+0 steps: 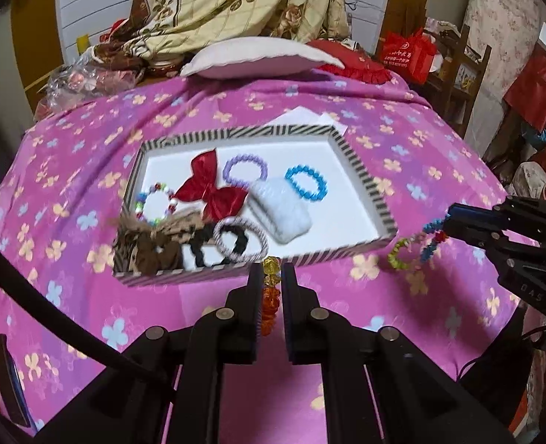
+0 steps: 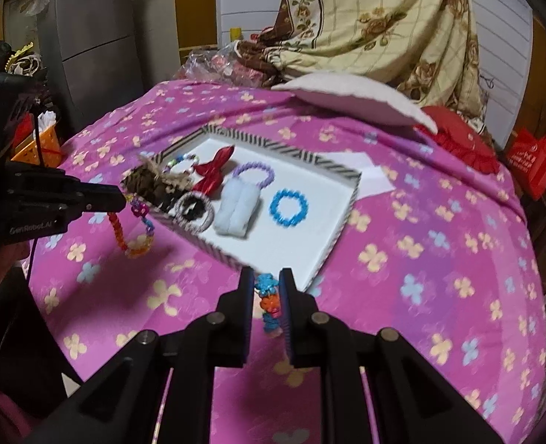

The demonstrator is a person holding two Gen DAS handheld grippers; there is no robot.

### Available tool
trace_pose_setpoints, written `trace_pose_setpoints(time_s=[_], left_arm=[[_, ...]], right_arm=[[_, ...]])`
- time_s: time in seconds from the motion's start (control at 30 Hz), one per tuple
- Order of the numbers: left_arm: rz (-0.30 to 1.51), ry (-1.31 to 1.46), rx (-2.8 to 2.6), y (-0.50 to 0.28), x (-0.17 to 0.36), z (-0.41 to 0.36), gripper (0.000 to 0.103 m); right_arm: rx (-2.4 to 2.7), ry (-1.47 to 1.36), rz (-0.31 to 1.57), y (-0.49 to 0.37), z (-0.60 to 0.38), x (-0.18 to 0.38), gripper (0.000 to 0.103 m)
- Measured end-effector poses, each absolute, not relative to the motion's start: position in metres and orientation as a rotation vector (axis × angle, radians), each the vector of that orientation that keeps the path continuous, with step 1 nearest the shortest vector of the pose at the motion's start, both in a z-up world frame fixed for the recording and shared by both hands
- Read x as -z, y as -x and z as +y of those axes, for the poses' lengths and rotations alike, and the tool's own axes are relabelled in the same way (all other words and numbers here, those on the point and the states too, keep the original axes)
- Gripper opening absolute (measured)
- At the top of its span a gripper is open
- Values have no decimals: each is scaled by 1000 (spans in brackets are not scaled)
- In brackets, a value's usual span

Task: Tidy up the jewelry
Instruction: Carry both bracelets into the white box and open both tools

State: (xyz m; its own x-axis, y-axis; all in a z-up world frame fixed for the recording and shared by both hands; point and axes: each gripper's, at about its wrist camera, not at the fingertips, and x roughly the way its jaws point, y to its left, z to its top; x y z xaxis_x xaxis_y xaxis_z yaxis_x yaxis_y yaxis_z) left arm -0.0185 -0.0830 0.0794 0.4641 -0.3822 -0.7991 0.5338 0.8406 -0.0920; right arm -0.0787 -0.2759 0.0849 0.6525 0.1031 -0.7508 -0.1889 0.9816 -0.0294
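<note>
The left gripper [image 1: 272,281] is pinching a bracelet of yellow and orange beads [image 1: 271,296] between its nearly closed fingers, the strand running down the narrow gap between the pads. From the right wrist view, that same bracelet is dangling as a loop of orange, purple and blue beads below the left gripper's tip, hanging clear above the cloth.

The right gripper [image 2: 266,288] is likewise clamping a multicoloured bead bracelet [image 2: 268,305], with blue and orange beads showing between its pads. In the left wrist view this bracelet is hanging from the right gripper's tip as a loop of blue, red and green beads, off the cloth, just beside the tray's near right corner.

Just beyond both grippers, a shallow tray with a black-and-white striped rim [image 1: 361,170] is sitting on a pink bedspread with flower prints [image 1: 439,140]. Inside it are lying a red bow [image 1: 213,188], a purple bead bracelet [image 1: 244,168], a blue bead bracelet [image 1: 306,184], a fluffy white piece [image 1: 280,211], a pale multicoloured bracelet [image 1: 156,201], a striped scrunchie [image 1: 241,240] and a brown furry item [image 1: 143,248] at the near left corner.

Behind the tray, a white sheet of paper [image 1: 302,116] is lying on the bedspread, and farther back a pale cushion [image 1: 258,57] is resting.
</note>
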Motion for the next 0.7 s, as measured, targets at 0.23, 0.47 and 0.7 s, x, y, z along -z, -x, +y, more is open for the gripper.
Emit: trace_pose_setpoints(time_s=[0.23,0.47,0.7], left_arm=[[907,-207,586,16,-90,-115,16],[920,-221,593,10,-87,-140,16],[940,-220,595,2,-78,-159,16]], right_arm=[[-129,119,828,53,-291,-102,14],[-114,118,833,25,-299,-103,14],[-111,85,851,-2,-304,-94,14]])
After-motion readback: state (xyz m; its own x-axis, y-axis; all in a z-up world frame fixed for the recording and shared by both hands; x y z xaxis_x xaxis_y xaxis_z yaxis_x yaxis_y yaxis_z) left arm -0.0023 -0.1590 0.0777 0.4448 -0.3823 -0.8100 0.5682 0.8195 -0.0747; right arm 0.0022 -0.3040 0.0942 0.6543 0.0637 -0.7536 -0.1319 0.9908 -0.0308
